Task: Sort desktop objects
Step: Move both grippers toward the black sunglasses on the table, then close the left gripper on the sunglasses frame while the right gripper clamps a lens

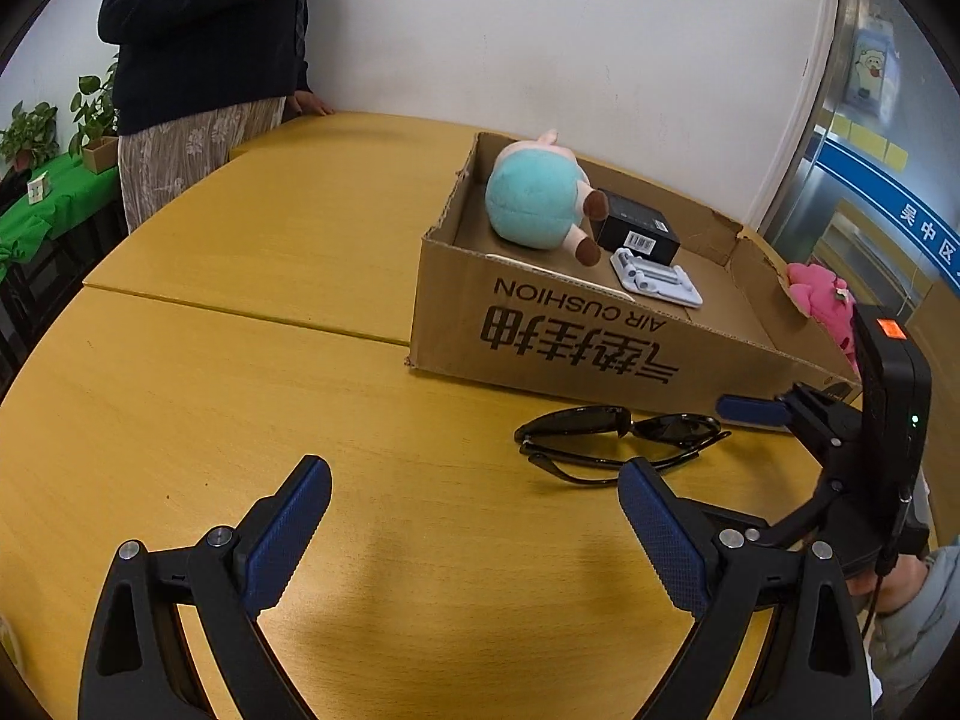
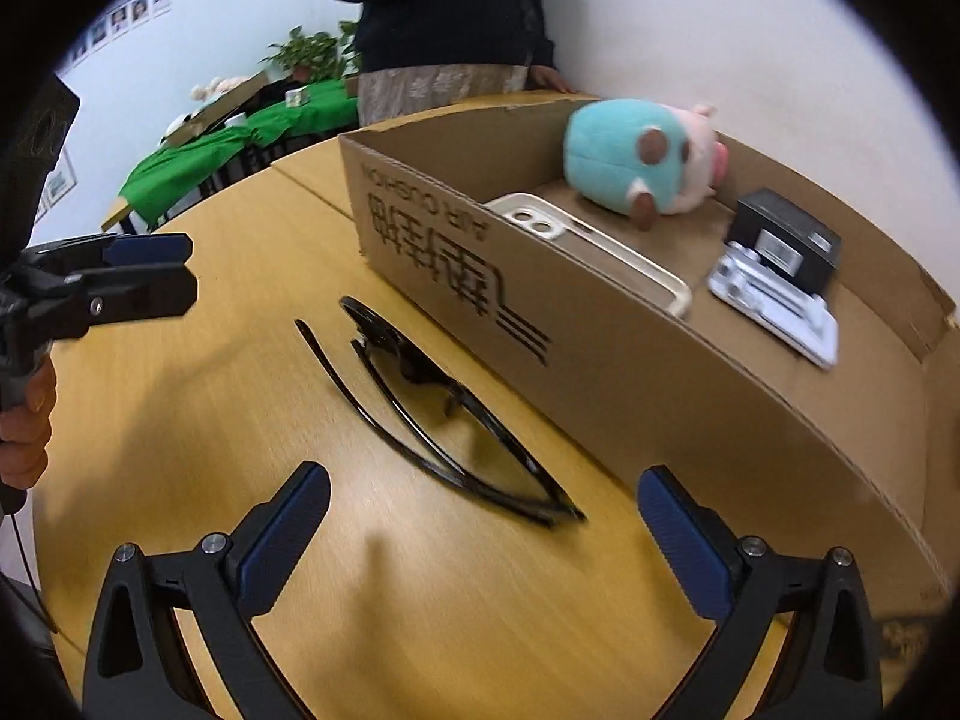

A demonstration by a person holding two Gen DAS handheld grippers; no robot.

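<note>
Black sunglasses [image 2: 420, 402] lie on tabletop [image 1: 240, 360] just beside cardboard box [image 2: 600, 348]. Right hand-held gripper [image 2: 480, 510] spread wide, empty, near sunglasses; left hand-held gripper [image 1: 474, 516] likewise spread, empty.

I see glossy black plastic sunglasses [image 2: 420, 396] on smooth wood-grain table [image 1: 240, 396]; matt corrugated cardboard box [image 1: 570, 330]; fuzzy cloth plush toy [image 1: 534, 198]; ribbed blue pads [image 1: 282, 534].

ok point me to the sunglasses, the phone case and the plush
sunglasses [image 2: 420, 372], right wrist view, on the nose bridge
phone case [image 2: 600, 240], right wrist view, on its pale back, inside the box
plush [image 1: 531, 204], left wrist view, on its teal body
</note>
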